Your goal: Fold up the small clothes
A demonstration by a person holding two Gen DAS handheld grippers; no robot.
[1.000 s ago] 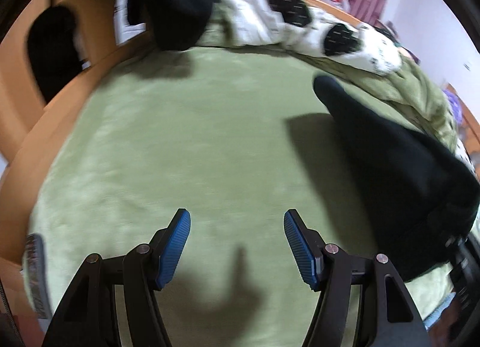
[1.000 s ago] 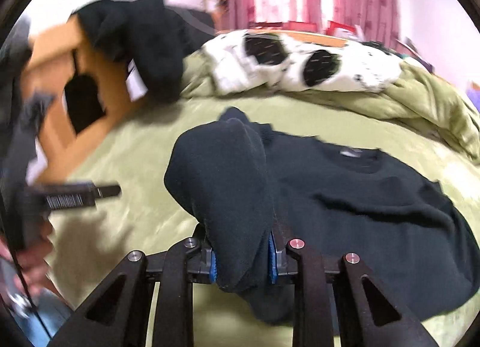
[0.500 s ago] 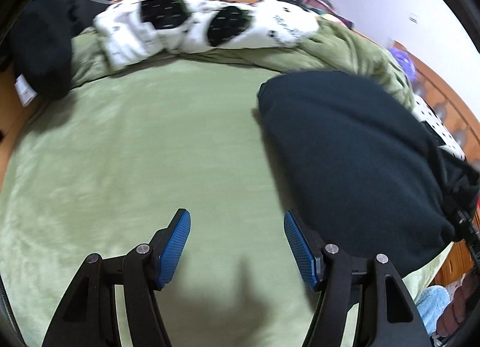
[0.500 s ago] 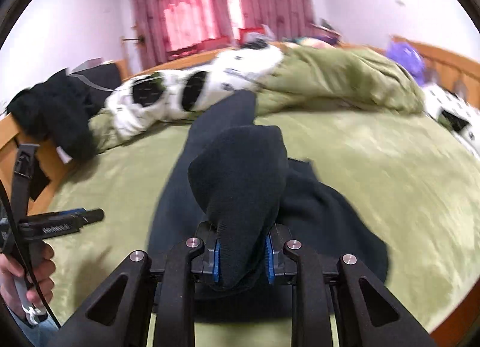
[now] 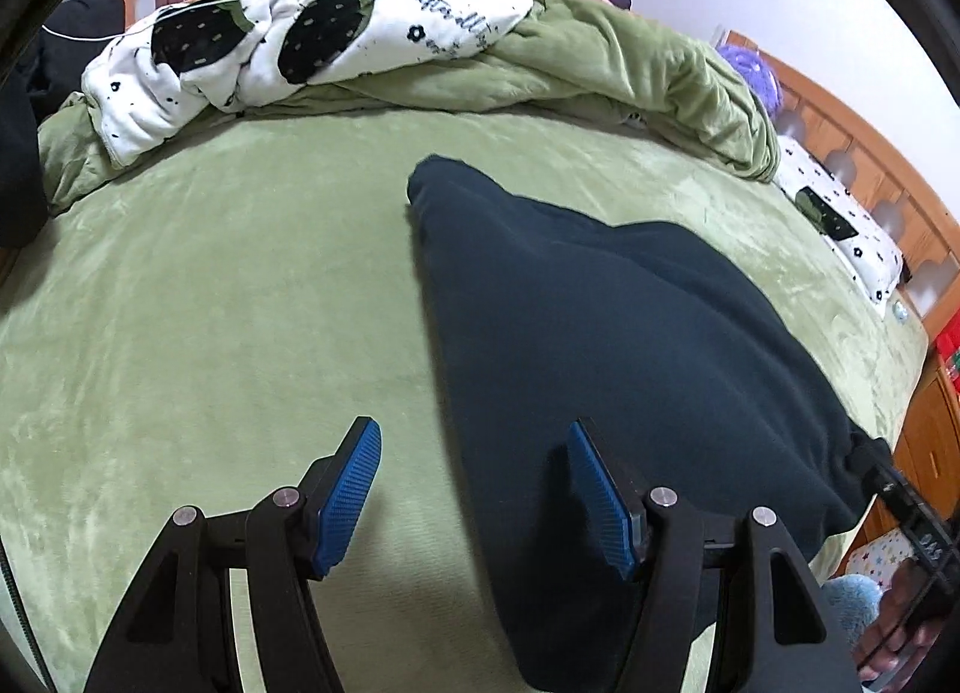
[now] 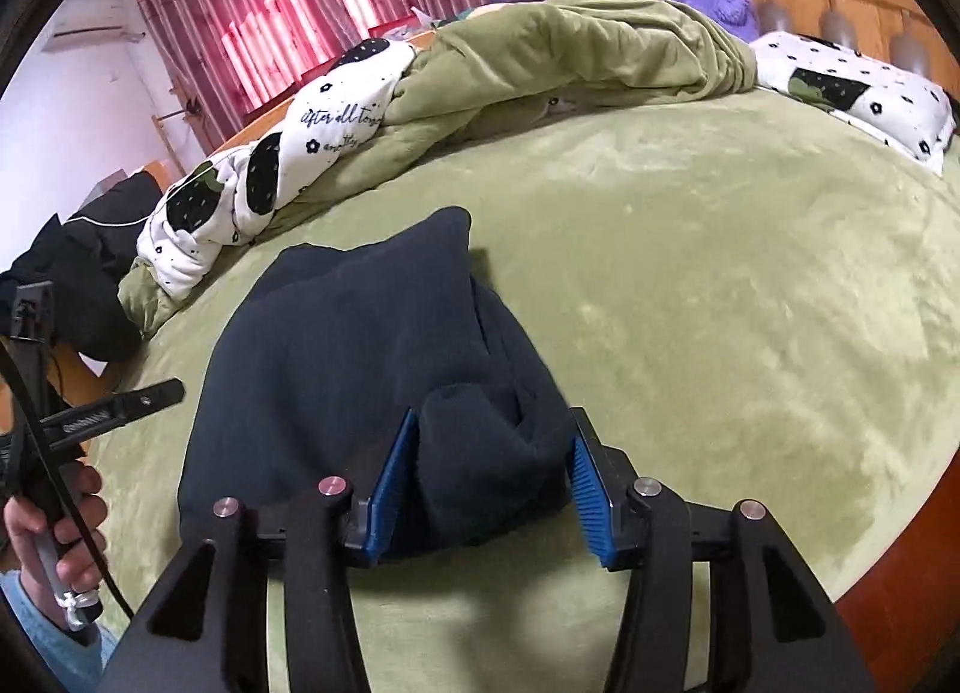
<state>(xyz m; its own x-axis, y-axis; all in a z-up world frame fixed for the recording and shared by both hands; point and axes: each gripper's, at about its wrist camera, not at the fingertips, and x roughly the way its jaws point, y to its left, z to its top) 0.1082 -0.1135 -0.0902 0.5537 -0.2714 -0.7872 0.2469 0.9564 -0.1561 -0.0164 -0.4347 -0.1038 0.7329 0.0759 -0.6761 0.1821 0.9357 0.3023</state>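
Our left gripper (image 5: 474, 492) hangs over the bed, jaws apart and empty.

We see its blue pads (image 5: 348, 492) spread wide, one over the green blanket (image 5: 210, 303), the other over the edge of the dark garment (image 5: 600, 333), which lies flat on the blanket with a narrow end pointing toward the far side. Beyond it we see a rumpled green duvet (image 5: 630, 69) and a white patterned cover (image 5: 300, 45) heaped along the far edge. A wooden headboard (image 5: 852, 153) runs down the right, with a patterned pillow (image 5: 840, 213) beside it.
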